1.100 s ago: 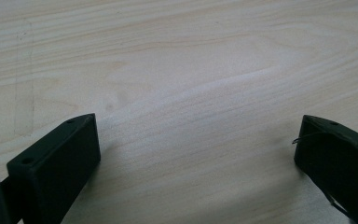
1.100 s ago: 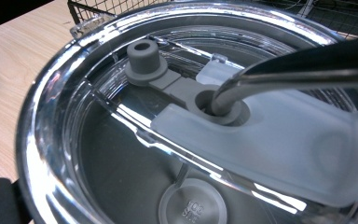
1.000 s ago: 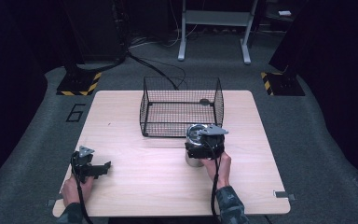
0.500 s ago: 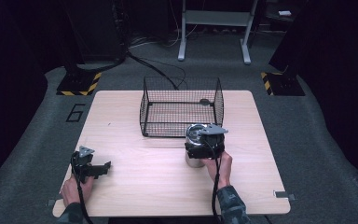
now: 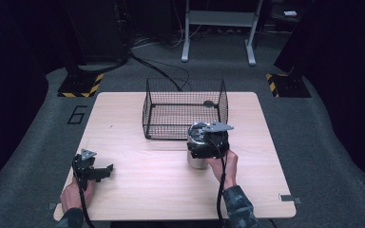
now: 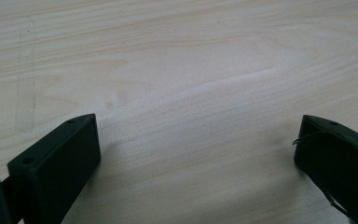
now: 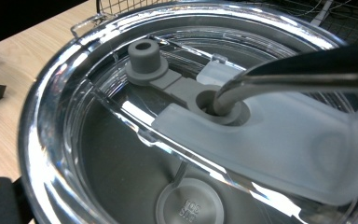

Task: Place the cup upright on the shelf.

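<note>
Steel tumbler (image 5: 197,154), clear round lid (image 7: 121,116)

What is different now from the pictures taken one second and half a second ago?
Almost nothing visibly changed. The right claw stays at the steel tumbler in front of the wire basket; the tumbler has not moved. The left claw stays open, low over the table near its front left corner.

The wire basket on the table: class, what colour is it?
Black. The wire basket shows best in the high view, as dark mesh against the pale wooden table.
</note>
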Motion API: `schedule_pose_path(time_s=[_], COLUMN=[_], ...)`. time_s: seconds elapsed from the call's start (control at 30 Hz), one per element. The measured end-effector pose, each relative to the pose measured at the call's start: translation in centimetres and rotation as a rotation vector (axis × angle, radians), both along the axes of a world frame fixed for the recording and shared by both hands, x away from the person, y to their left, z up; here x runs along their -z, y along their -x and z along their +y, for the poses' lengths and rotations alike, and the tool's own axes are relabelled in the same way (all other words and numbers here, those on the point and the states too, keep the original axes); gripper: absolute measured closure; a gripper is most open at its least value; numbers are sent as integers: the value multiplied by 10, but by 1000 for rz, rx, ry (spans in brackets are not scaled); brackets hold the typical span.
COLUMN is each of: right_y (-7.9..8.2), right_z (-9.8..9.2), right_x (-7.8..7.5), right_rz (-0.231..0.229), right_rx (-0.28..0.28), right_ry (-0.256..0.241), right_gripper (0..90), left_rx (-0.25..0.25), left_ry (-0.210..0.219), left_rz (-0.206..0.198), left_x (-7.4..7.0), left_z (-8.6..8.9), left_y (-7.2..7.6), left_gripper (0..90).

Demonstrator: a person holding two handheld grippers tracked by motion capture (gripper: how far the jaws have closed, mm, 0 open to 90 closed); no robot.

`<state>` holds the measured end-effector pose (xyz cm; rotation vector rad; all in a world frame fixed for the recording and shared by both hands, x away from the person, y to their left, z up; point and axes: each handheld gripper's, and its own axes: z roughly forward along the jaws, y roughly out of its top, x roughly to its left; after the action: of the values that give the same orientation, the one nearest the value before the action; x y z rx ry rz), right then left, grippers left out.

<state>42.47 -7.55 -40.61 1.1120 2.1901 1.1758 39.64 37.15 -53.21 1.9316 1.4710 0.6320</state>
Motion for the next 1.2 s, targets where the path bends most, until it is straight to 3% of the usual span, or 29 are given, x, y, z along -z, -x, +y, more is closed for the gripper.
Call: schedule_pose_path(time_s=[0.1,0.2,0.7,1.2], right_y=[0,0,-3,-11], right_z=[0,-1,-3,-6], right_x=[-4,-9,-36,-65], right_rz=[0,-6,-24,-44], right_rx=[5,1,-34,-48], right_ry=[-1,1,6,-23], right_gripper=[35,35,35,35], left_rx=[-1,29,32,33], left_ry=[4,-7,2,2], left_rz=[-4,-2,-10,-9], left_x=[0,0,1,1], left_z=[0,-1,-2,-2], left_y=[0,-1,-1,-1], left_gripper=[2,3,3,3])
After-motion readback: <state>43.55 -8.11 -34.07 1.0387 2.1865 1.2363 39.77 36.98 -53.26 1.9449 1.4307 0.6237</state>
